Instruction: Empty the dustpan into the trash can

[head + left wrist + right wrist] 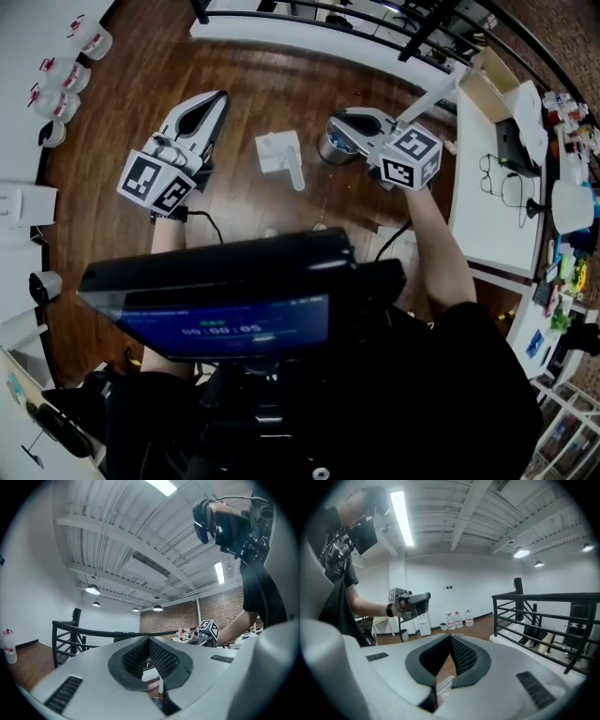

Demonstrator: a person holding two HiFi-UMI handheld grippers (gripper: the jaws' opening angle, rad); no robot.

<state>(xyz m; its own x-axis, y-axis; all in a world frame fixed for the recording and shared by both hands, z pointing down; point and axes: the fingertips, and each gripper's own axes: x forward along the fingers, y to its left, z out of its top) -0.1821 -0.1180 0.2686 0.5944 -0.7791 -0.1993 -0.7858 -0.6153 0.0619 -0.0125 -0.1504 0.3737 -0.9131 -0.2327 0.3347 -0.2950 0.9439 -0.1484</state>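
A white dustpan (279,152) lies on the wooden floor between my two grippers, its handle toward me. Just right of it stands a small metal trash can (330,150), partly hidden by my right gripper (337,121), which hangs over it, shut and empty. My left gripper (221,96) is to the left of the dustpan, apart from it, also shut with nothing held. In the left gripper view the jaws (149,641) meet, and a bit of the white dustpan (160,684) shows below them. The right gripper's (451,639) jaws are also together, over a pale piece of the dustpan (443,686).
A white table (487,202) with glasses and a cardboard box (487,89) stands at the right. A black railing (375,14) runs along the far side. Water bottles (66,75) line the left wall. A thin white rod (433,92) slants up from beside the right gripper.
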